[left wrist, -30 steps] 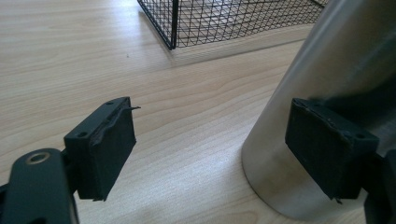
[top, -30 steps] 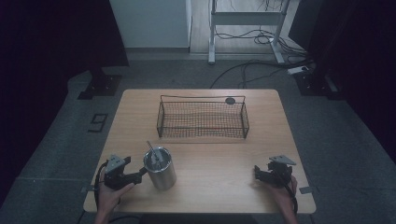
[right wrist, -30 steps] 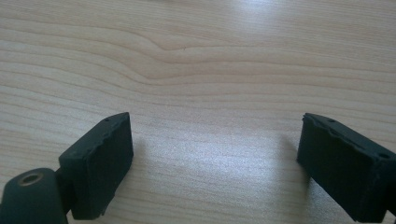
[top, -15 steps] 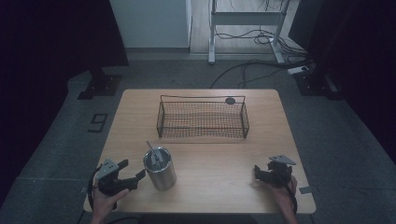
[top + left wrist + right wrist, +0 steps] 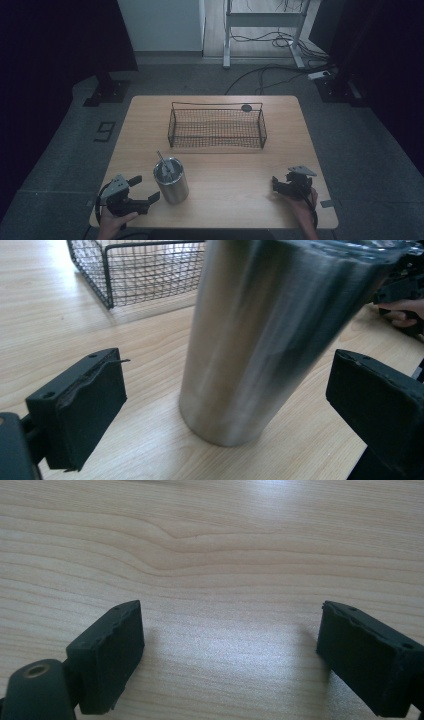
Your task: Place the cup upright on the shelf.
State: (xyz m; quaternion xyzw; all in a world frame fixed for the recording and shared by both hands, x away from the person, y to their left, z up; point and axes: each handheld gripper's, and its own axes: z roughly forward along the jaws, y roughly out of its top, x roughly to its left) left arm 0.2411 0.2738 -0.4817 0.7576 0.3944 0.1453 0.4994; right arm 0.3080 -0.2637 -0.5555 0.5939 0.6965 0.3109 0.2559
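A steel tumbler (image 5: 172, 182) with a straw (image 5: 161, 159) stands upright near the table's front left. My left gripper (image 5: 145, 189) lies just left of it. Its jaws have just been opening and now stand wide. In the left gripper view the tumbler (image 5: 260, 340) rises just ahead of the gap between the pads (image 5: 85, 405), and neither pad touches it. My right gripper (image 5: 276, 185) rests near the front right edge. In the right gripper view, the right gripper (image 5: 227, 650) is open over bare wood with nothing between its jaws.
A black wire basket (image 5: 217, 135) stands across the middle of the wooden table (image 5: 295, 150), with a small dark round object (image 5: 246, 107) behind it. The basket's corner (image 5: 140, 270) shows beyond the tumbler. The person's right hand (image 5: 400, 315) shows at far right.
The left gripper's jaws have spread apart and let go of the tumbler, and the gripper has drawn back a little toward the front left edge. The tumbler and right gripper stayed put.
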